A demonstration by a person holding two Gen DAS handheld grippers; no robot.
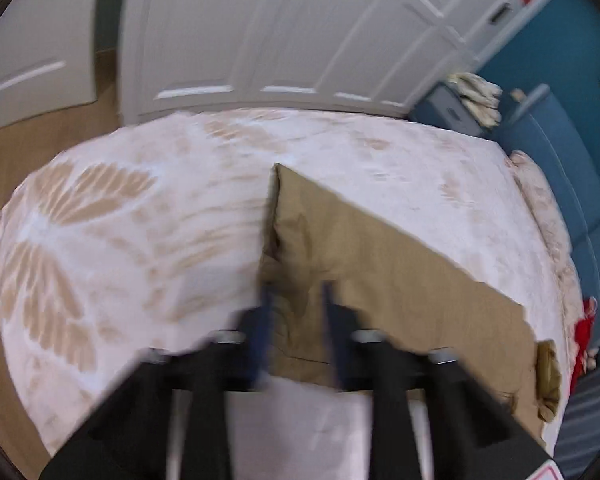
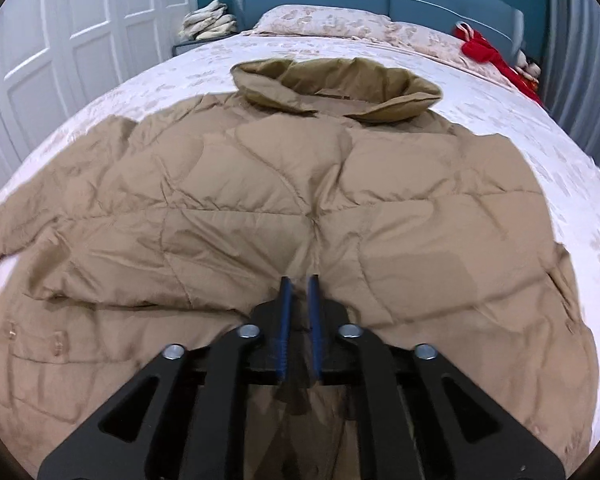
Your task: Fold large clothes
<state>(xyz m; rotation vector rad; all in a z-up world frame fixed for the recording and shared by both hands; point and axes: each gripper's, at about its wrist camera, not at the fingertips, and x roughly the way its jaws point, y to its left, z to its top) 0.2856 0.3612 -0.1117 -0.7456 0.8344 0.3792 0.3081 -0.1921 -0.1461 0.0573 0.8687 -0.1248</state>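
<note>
right gripper (image 2: 299, 280) fingers pinch tan jacket (image 2: 260, 200) on bed (image 2: 540, 128).

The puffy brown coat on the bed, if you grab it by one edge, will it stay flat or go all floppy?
Probably floppy: the coat is soft quilted fabric, already creased and rumpled on the bed. It likely feels light for its size, since the padded panels look airy. The smooth, slightly shiny shell might slip in a gripper.
</note>
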